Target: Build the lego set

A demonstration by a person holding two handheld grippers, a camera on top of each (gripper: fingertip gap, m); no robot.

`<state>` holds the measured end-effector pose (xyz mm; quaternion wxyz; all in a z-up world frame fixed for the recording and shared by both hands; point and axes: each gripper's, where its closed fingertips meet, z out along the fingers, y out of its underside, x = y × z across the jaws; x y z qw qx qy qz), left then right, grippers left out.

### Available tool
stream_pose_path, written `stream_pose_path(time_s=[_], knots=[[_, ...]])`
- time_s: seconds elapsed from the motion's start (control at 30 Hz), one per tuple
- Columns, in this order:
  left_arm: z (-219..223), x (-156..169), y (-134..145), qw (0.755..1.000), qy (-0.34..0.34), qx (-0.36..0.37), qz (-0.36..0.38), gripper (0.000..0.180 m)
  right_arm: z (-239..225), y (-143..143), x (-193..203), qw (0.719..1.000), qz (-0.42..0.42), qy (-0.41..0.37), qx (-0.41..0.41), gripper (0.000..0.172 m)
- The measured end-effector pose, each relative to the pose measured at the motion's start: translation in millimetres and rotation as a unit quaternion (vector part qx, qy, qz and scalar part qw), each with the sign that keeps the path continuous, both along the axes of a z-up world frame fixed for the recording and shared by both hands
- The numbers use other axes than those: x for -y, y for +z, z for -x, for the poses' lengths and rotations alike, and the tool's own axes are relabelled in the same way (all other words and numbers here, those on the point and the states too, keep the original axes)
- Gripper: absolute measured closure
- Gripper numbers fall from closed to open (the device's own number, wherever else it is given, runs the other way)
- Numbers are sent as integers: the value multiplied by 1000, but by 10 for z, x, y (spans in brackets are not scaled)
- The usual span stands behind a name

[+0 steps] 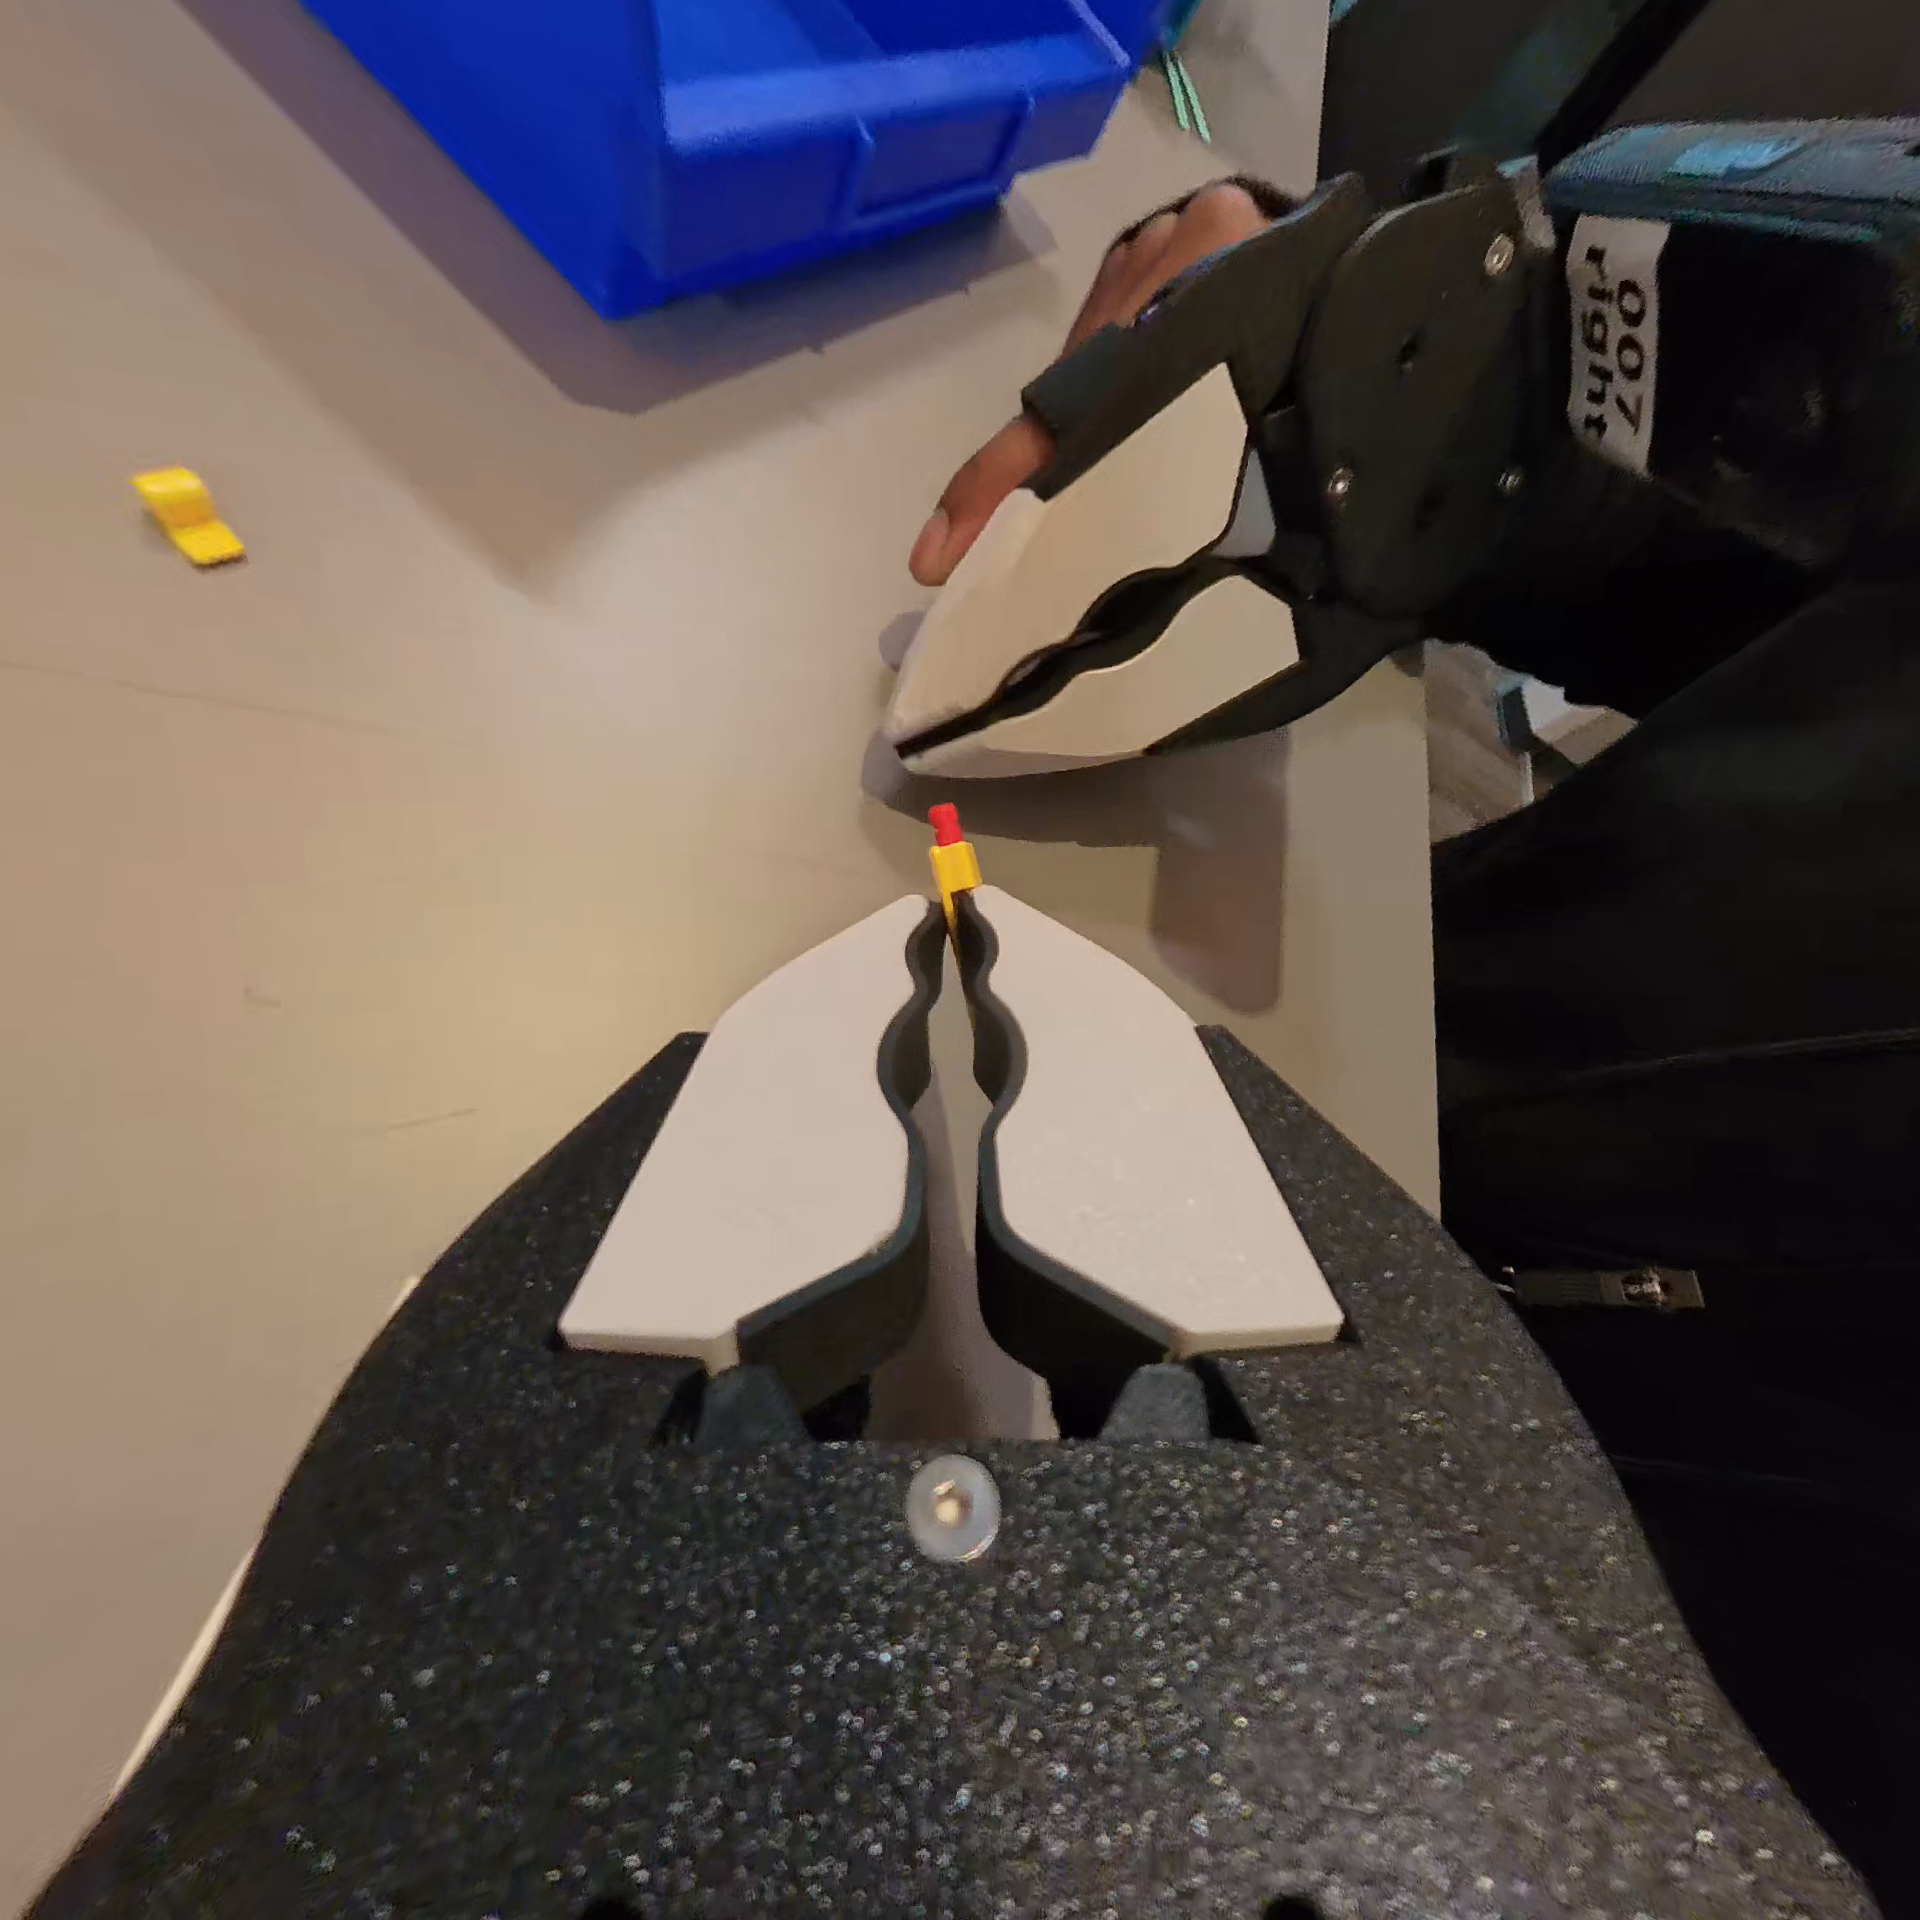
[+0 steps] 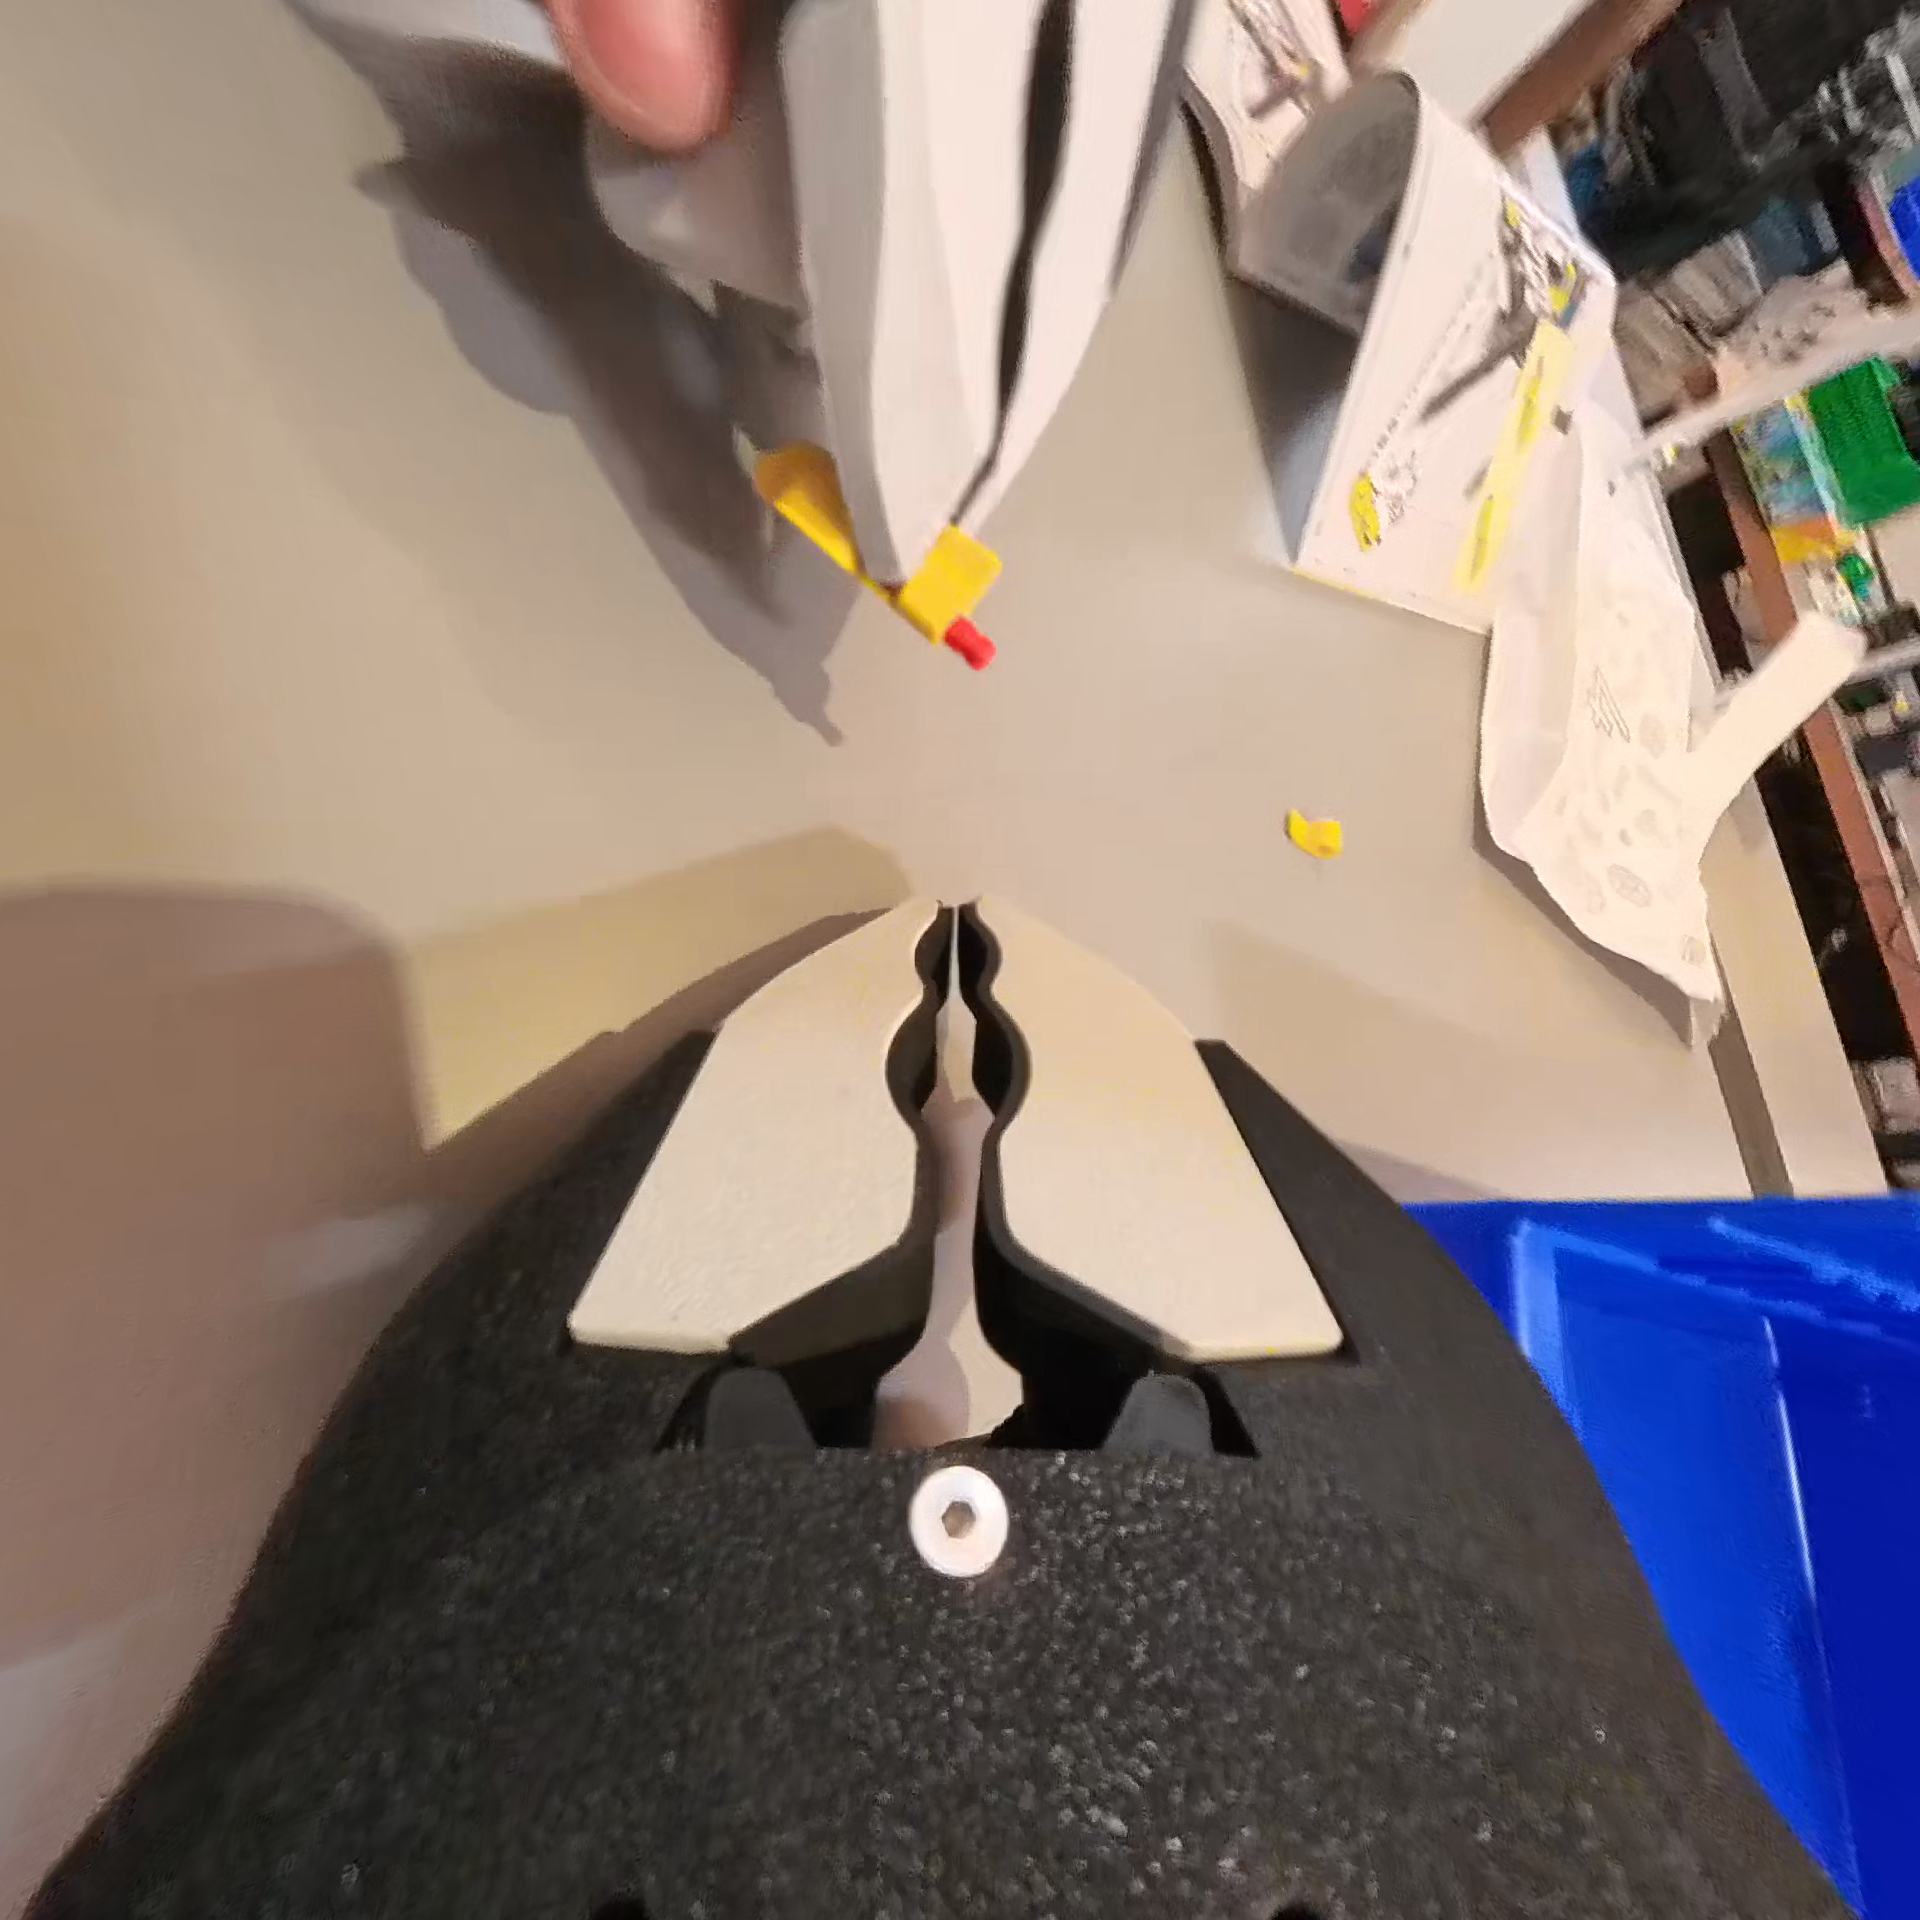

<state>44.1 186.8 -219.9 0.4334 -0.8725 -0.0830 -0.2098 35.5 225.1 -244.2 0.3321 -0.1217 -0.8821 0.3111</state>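
My left tongs (image 1: pixel 951 906) are clamped on a yellow piece (image 1: pixel 956 868) with a red peg (image 1: pixel 943 823), above the worktop (image 1: pixel 416 935). My right tongs (image 2: pixel 953 909) are together, empty, close by. Firm grip advised.

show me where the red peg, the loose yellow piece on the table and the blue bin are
red peg (image 1: pixel 943 823): left wrist view, its top end
loose yellow piece (image 1: pixel 189 512): left wrist view, its middle
blue bin (image 1: pixel 831 156): left wrist view, its front wall
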Motion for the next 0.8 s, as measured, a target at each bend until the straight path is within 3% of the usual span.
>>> stream_pose_path(time_s=[0.17,0.3,0.43,0.53,0.8], knots=[[105,-29,18,999,32,1,-14,178,339,-3,-215,993,24,-113,31,163],[186,-33,27,998,56,-6,-20,178,655,-38,-321,971,71,-210,92,152],[238,-16,-14,998,68,-9,-15,178,950,-84,-297,949,112,-256,142,142],[290,10,-42,997,79,-20,-11,178,1123,-81,-239,946,121,-266,142,131],[294,28,-23,997,80,-16,-17,178,1226,-95,-65,957,120,-208,164,129]])
